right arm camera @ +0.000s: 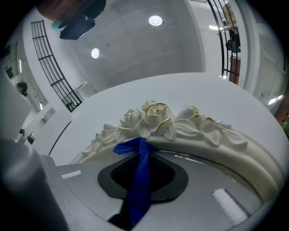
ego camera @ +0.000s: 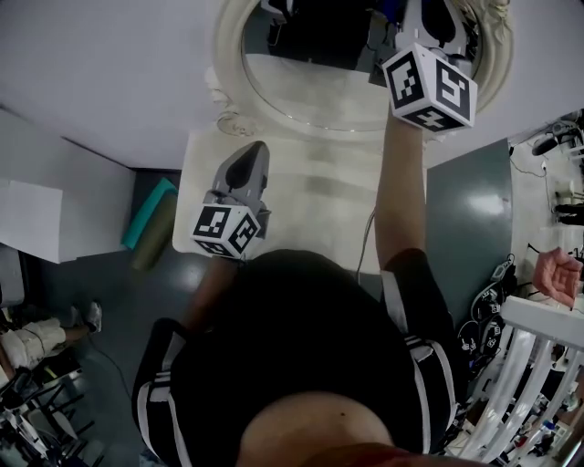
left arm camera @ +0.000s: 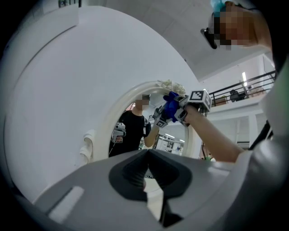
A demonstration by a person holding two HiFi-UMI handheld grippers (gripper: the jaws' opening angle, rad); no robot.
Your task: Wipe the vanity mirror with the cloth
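The vanity mirror (ego camera: pixel 315 87) has an oval cream frame (ego camera: pixel 226 87) and stands at the back of the white vanity top (ego camera: pixel 297 205). My right gripper (ego camera: pixel 436 23) is raised at the mirror's upper right, its marker cube facing the camera. In the right gripper view the right gripper (right arm camera: pixel 137 164) is shut on a blue cloth (right arm camera: pixel 141 180), whose bunched end touches the frame just under the rose carving (right arm camera: pixel 153 118). The left gripper (ego camera: pixel 255 150) hovers low over the vanity top, apart from the mirror. The left gripper (left arm camera: pixel 146 173) is shut and holds nothing; the cloth (left arm camera: pixel 170 107) shows on the glass.
A teal object (ego camera: pixel 151 219) lies on the dark floor left of the vanity. White panels (ego camera: pixel 50 214) stand further left. At right are cables (ego camera: pixel 493 292), a white railing (ego camera: pixel 538 365) and another person's hand (ego camera: pixel 558 275).
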